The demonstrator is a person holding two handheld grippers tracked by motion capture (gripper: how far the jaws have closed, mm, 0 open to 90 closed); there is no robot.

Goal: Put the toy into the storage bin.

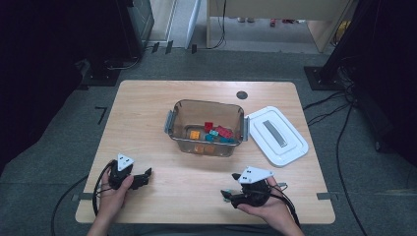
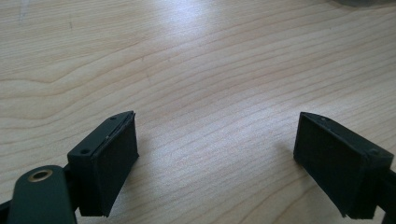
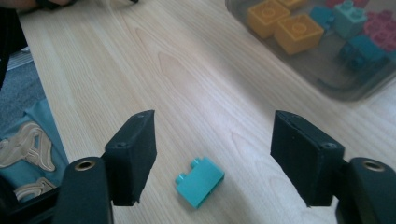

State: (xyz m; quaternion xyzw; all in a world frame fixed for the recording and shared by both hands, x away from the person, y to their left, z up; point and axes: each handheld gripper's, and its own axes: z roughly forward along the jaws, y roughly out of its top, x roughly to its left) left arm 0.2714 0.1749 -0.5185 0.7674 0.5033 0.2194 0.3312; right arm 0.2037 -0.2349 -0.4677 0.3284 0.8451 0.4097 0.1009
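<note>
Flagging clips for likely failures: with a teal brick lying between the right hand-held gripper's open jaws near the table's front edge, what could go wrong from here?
1. The teal brick lies flat and low between the right hand-held gripper's wide-open jaws; closing could skid it rather than pinch it.
2. It sits close to the table's near edge, so a nudge might knock it off.
3. The lid lies beside the bin; a careless swing could bump it.

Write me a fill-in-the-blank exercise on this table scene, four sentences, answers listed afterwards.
1. The white lid lies on the table, to the ____ of the clear bin in the high view.
2. The loose brick between the right hand-held gripper jaws is ____ in colour.
3. The left hand-held gripper jaws stand ____, over bare wood.
4. The two bricks nearest the bin's corner are ____.

Answers: right; teal; open; orange
</note>
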